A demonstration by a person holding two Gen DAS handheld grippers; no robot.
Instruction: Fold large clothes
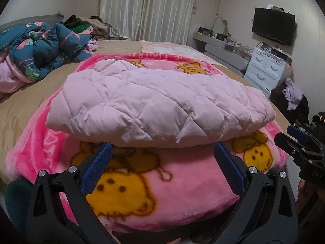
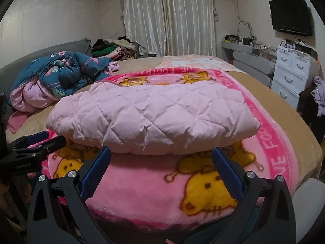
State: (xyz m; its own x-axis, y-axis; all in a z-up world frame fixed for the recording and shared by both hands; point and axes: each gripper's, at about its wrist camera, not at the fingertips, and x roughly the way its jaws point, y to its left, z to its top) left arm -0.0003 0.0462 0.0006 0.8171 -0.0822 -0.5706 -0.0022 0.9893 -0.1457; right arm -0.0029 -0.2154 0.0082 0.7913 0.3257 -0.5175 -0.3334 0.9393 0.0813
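A pale pink quilted garment (image 1: 154, 103) (image 2: 152, 118) lies folded into a thick bundle on a bright pink blanket (image 1: 154, 185) (image 2: 146, 185) with yellow cartoon animals. My left gripper (image 1: 162, 152) stands open just in front of the bundle's near edge, nothing between its blue pads (image 1: 97, 168). My right gripper (image 2: 161, 154) is open too, at the same near edge, its blue pads (image 2: 225, 170) spread wide and empty. Each gripper shows at the side of the other's view: the right gripper (image 1: 300, 142) at the right edge, the left gripper (image 2: 36, 142) at the left edge.
The blanket covers a tan bed (image 1: 30, 101). A crumpled teal flowered duvet (image 1: 40, 48) (image 2: 67, 73) and a clothes pile (image 2: 113, 48) lie at the far left. White drawers (image 2: 290, 71), a shelf and a wall TV (image 2: 290, 16) stand on the right; curtains hang behind.
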